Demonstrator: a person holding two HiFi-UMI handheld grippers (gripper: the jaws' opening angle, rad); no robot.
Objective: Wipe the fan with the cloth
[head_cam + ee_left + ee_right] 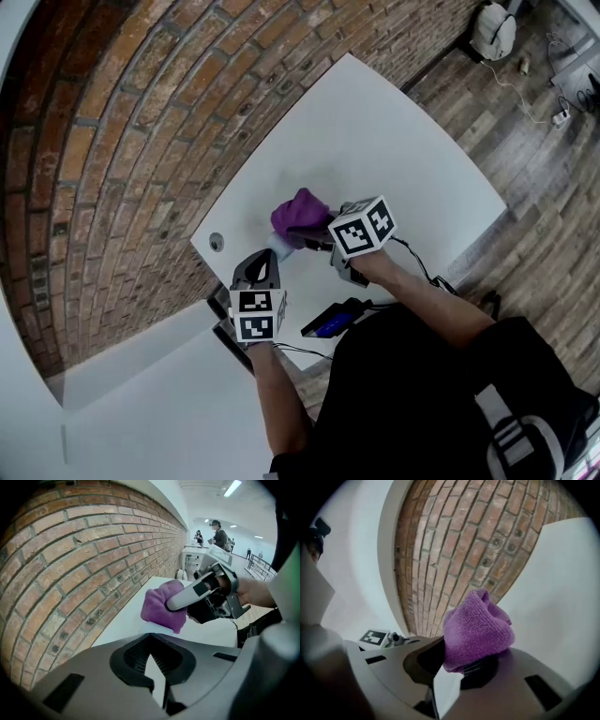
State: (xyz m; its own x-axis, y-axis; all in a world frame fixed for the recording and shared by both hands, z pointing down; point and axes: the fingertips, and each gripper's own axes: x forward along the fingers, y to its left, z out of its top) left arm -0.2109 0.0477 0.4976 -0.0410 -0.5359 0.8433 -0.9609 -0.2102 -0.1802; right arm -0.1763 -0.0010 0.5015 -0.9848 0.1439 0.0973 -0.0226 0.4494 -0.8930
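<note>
Right tongs (pixel 464 666) clamp the purple cloth (pixel 478 630) above the white table (pixel 375 141)

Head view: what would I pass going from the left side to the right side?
Brick wall → left gripper → cloth → right gripper → wooden floor

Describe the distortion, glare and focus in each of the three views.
Head view: fisheye bows the red brick wall and the edges of the white table. Left gripper view: the ceiling strip light glares, corners are black. Right gripper view: bricks curve, the purple terry cloth shows crisp texture.
</note>
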